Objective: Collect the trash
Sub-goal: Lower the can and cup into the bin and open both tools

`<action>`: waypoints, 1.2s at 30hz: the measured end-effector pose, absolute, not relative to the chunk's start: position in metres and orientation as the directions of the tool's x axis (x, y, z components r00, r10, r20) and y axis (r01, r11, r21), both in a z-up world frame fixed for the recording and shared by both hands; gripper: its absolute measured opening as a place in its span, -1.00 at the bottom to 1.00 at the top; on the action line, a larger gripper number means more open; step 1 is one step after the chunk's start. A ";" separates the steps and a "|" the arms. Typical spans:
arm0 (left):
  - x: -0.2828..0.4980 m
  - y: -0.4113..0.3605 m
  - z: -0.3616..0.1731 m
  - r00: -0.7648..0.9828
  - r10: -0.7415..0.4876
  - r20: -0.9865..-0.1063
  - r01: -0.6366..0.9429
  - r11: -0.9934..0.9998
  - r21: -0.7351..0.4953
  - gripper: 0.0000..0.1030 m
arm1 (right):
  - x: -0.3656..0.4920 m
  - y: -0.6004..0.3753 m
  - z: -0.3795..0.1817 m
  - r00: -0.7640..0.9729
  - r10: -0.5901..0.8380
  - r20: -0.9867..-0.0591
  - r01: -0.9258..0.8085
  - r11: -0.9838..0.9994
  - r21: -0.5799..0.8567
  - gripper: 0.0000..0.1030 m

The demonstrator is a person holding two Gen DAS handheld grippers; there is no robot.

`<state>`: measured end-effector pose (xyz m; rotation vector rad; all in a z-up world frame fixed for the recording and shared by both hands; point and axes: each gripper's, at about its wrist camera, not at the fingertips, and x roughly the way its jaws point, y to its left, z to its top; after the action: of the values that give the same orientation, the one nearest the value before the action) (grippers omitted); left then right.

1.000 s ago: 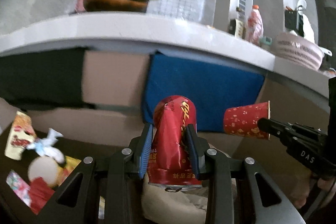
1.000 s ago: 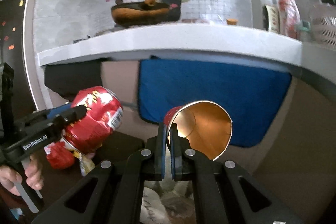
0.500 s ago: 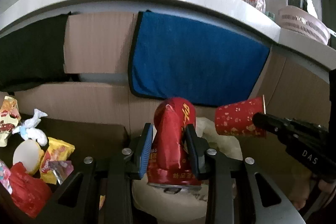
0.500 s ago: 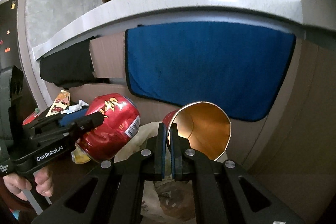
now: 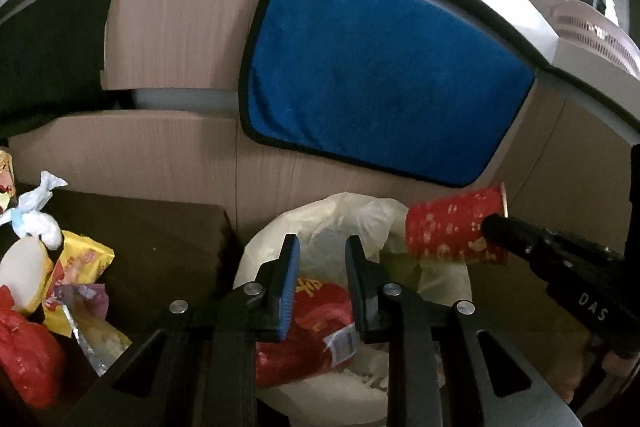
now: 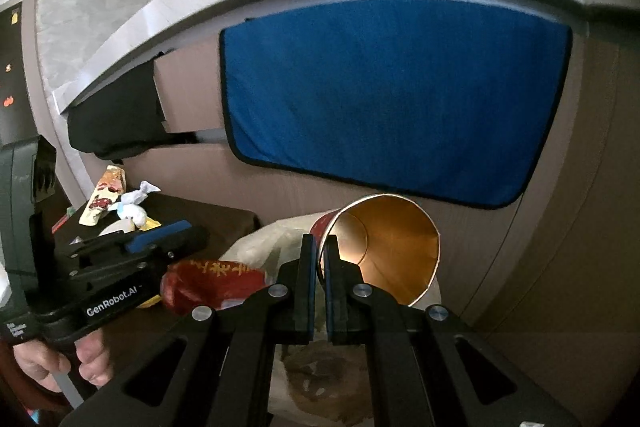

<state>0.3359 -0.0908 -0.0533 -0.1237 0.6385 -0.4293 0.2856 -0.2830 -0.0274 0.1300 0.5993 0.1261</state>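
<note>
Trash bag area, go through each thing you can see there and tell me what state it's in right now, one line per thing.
Left gripper: open, holding nothing.
Red can: crushed, released, lying in the bag's mouth.
Trash bag: open, trash inside.
Right gripper: shut on the cup's rim.
Paper cup: empty, tipped sideways over the bag.
Blue towel: hanging flat on the cabinet front.
Wrappers: loose, uncollected.

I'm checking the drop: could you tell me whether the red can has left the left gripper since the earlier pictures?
Yes. The red can now lies below the open left gripper, inside the white bag.
</note>
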 end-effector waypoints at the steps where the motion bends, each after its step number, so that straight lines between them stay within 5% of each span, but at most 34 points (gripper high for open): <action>1: 0.337 -0.091 -0.054 0.714 -0.430 -0.552 0.350 0.903 -0.250 -0.53 | 0.286 -0.284 -0.030 0.818 0.162 -0.552 -0.082 0.983 0.166 -0.88; 6: 0.345 -0.084 -0.057 0.687 -0.453 -0.567 0.343 0.891 -0.296 -0.51 | 0.294 -0.291 -0.045 0.803 0.170 -0.572 -0.059 0.977 0.207 -0.65; 13: 0.345 -0.062 -0.060 0.673 -0.421 -0.608 0.300 0.907 -0.296 -0.43 | 0.292 -0.294 -0.054 0.799 0.158 -0.581 -0.043 0.977 0.207 -0.64; 29: 0.321 -0.006 -0.104 0.533 -0.479 -0.698 0.116 0.858 -0.500 -0.11 | 0.266 -0.294 -0.052 0.827 0.160 -0.539 -0.040 0.973 0.228 -0.64; 36: 0.344 -0.038 -0.091 0.529 -0.556 -0.641 0.192 0.814 -0.548 -0.08 | 0.255 -0.302 -0.047 0.833 0.130 -0.537 -0.001 0.972 0.233 -0.64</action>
<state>0.3436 -0.0384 -0.0908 -0.4444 0.9107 -0.4645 0.2552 -0.3023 -0.0473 0.2285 0.5830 0.0704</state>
